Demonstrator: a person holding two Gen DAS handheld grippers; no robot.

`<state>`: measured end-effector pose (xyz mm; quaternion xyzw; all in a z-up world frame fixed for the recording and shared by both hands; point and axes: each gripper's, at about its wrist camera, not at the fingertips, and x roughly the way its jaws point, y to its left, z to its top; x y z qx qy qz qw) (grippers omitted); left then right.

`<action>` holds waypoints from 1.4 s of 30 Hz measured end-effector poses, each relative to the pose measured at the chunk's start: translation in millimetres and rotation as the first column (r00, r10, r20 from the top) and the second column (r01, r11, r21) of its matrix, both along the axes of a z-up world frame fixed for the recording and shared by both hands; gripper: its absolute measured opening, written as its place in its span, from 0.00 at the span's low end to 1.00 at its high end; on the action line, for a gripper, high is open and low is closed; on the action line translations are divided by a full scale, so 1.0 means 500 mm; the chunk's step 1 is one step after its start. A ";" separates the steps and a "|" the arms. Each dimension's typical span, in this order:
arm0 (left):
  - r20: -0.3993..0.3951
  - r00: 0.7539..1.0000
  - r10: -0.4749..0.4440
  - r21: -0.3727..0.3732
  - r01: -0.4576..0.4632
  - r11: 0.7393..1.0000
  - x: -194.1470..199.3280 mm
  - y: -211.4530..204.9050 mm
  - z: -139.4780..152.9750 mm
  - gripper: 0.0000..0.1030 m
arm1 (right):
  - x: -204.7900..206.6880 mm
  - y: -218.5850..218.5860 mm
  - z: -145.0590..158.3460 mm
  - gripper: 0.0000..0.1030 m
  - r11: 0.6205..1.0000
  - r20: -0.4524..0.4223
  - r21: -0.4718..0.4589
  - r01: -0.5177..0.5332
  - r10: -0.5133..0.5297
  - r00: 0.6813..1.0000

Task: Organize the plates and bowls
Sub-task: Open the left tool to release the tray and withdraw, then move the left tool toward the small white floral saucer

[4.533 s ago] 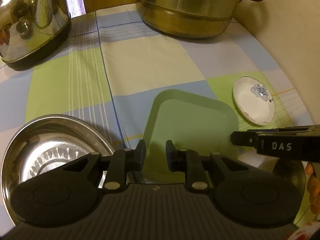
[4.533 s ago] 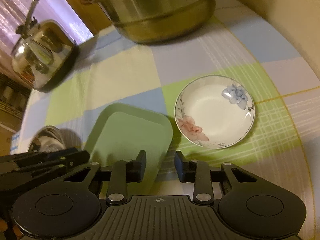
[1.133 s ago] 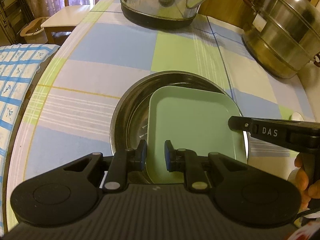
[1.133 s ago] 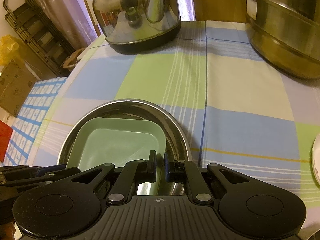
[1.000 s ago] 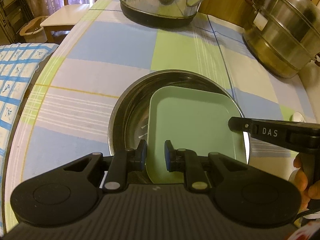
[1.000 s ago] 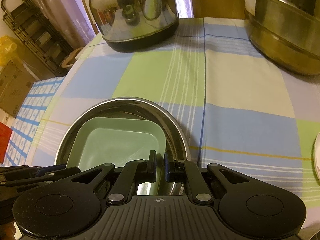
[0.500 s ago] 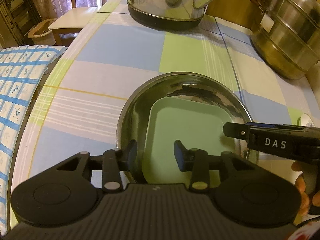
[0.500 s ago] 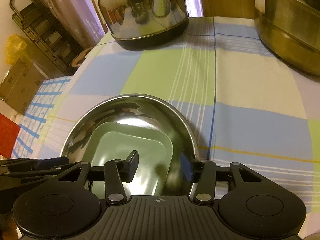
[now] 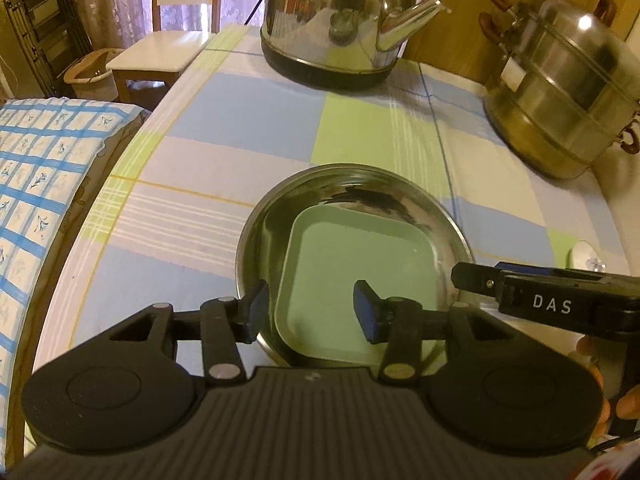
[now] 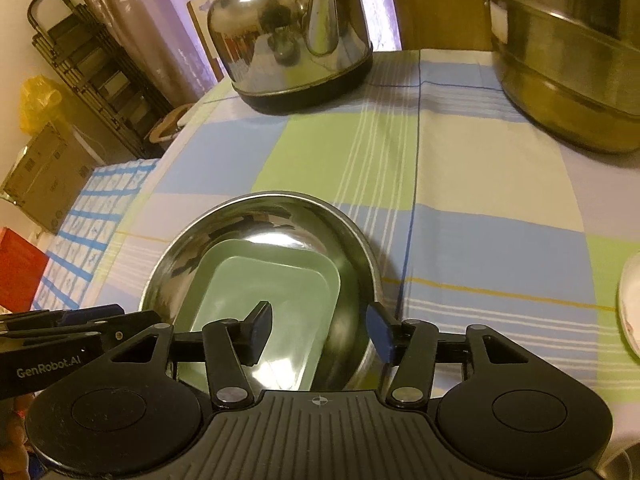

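Green plate [image 9: 360, 280] below parted left hand-held gripper [image 9: 310, 312]

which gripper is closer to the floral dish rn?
Right. The right gripper hangs open over the steel bowl's right rim, on the side toward the floral dish. The left gripper, also open, is over the bowl's left rim, farther away.
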<state>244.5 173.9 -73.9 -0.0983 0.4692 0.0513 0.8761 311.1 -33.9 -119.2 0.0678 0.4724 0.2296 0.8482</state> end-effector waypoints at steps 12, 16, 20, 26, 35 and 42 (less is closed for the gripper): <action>0.061 0.998 -0.003 0.009 0.002 1.000 -0.114 -0.070 0.075 0.61 | -0.095 -0.089 0.058 0.55 0.998 0.040 0.060 0.001 -0.004 0.999; 0.072 0.997 -0.015 0.009 0.015 1.000 -0.162 -0.102 0.093 0.65 | -0.132 -0.130 0.076 0.57 0.998 0.056 0.059 0.019 -0.022 0.998; 0.076 0.997 -0.027 0.012 0.027 1.000 -0.202 -0.136 0.105 0.69 | -0.170 -0.169 0.091 0.59 0.998 0.058 0.052 0.037 -0.040 0.998; 0.076 0.996 -0.053 -0.002 0.054 0.999 -0.248 -0.184 0.112 0.70 | -0.231 -0.223 0.105 0.60 0.997 0.059 0.060 0.053 -0.057 0.997; 0.071 0.992 -0.104 -0.006 0.105 0.994 -0.301 -0.258 0.108 0.71 | -0.303 -0.306 0.108 0.61 0.992 0.047 0.075 0.099 -0.103 0.994; 0.072 0.988 -0.139 0.008 0.139 0.990 -0.332 -0.314 0.108 0.73 | -0.343 -0.368 0.104 0.61 0.988 0.038 0.068 0.135 -0.138 0.990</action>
